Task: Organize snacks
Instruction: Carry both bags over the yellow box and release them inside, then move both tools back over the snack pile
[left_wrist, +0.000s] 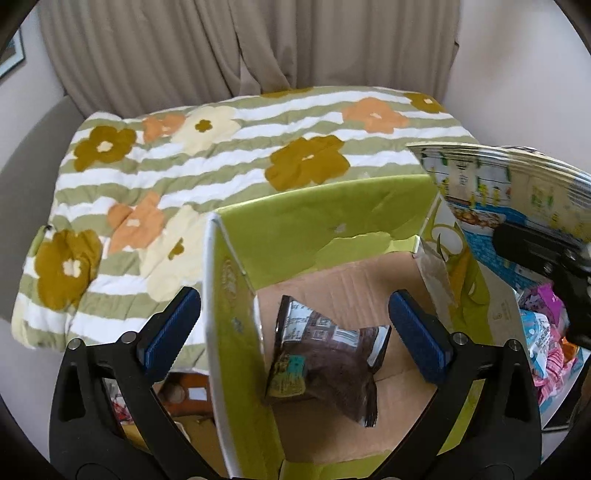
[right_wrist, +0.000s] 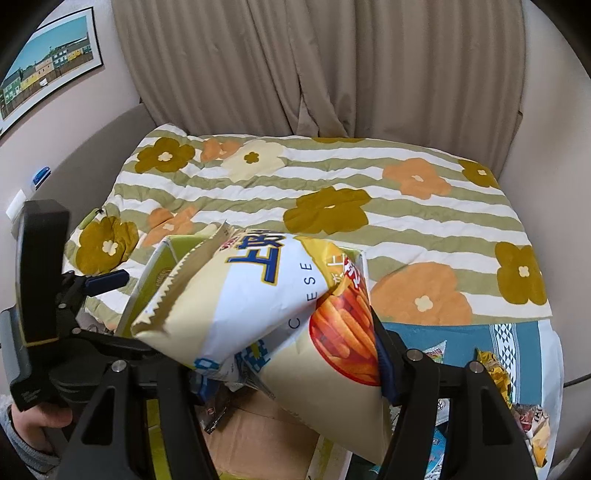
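Left wrist view: left gripper (left_wrist: 295, 332) has its jaws spread wide with nothing between them, hovering over the open green cardboard box (left_wrist: 321, 225). The left blue pad (left_wrist: 170, 332) sits outside the box's left wall, the right one is over the box interior. A crumpled dark brown foil snack packet (left_wrist: 325, 365) lies on the box's brown cardboard floor, near the left wall. Box stands on a bed with a green-and-white striped floral quilt (left_wrist: 184, 166). At the right edge, the cream-and-white cheese-stick snack bag (left_wrist: 517, 184) is up above the box's right wall, back side showing, with the right gripper's black body just under it. Past the right wall: a pile of pink and blue small snack packets (left_wrist: 546, 343).

Right wrist view: right gripper (right_wrist: 291, 373) is clamped on the cheese-stick bag (right_wrist: 258, 306), held tilted over the green box (right_wrist: 159, 269). Bag hides the left finger; the right pad presses its side. Left gripper's body is at far left, beside the box. More loose snack packets (right_wrist: 495, 373) lie on a teal patterned cloth (right_wrist: 461, 332) at right. Beige curtains (right_wrist: 295, 74) behind the bed.
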